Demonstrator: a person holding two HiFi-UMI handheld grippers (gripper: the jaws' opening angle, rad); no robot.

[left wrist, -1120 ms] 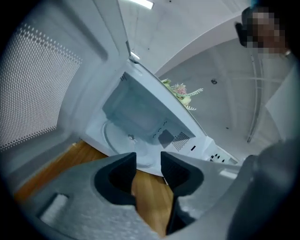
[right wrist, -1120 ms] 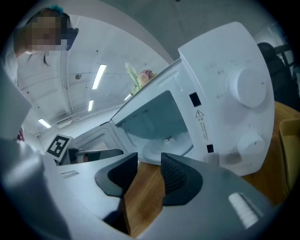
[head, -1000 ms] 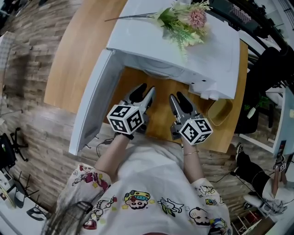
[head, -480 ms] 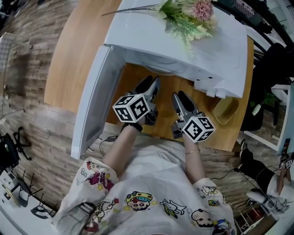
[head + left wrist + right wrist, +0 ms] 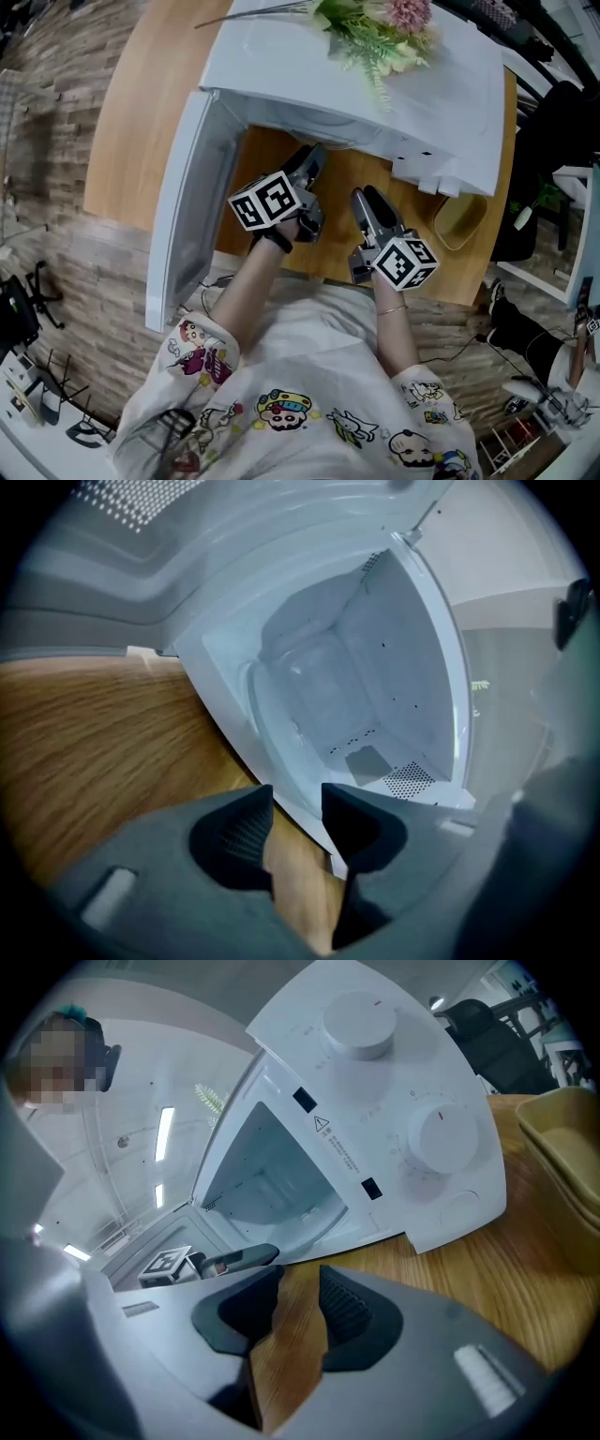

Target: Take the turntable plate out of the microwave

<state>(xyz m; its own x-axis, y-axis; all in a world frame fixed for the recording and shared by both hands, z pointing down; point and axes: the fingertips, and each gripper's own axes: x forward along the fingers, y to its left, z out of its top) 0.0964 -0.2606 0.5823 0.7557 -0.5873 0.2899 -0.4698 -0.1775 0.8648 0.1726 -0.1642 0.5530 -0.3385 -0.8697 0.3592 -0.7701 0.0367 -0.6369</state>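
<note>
The white microwave (image 5: 375,94) stands on a wooden table (image 5: 150,103) with its door (image 5: 183,197) swung open to the left. In the left gripper view a clear turntable plate (image 5: 291,705) lies faintly visible on the cavity floor. My left gripper (image 5: 309,161) is at the mouth of the cavity, rolled to one side, open (image 5: 295,799) and holding nothing. My right gripper (image 5: 367,195) is just outside the opening, over the table. Its jaws (image 5: 300,1281) have closed a little and still stand open with nothing between them. The head view hides the plate under the microwave's top.
A spray of artificial flowers (image 5: 375,33) lies on top of the microwave. A beige tray (image 5: 457,220) sits on the table to the right of the microwave, below its two-knob control panel (image 5: 403,1101). The table's front edge is close to my body.
The left gripper has gone forward and down to the cavity mouth and rolled. The right gripper has sunk slightly and its jaws have narrowed a little.
</note>
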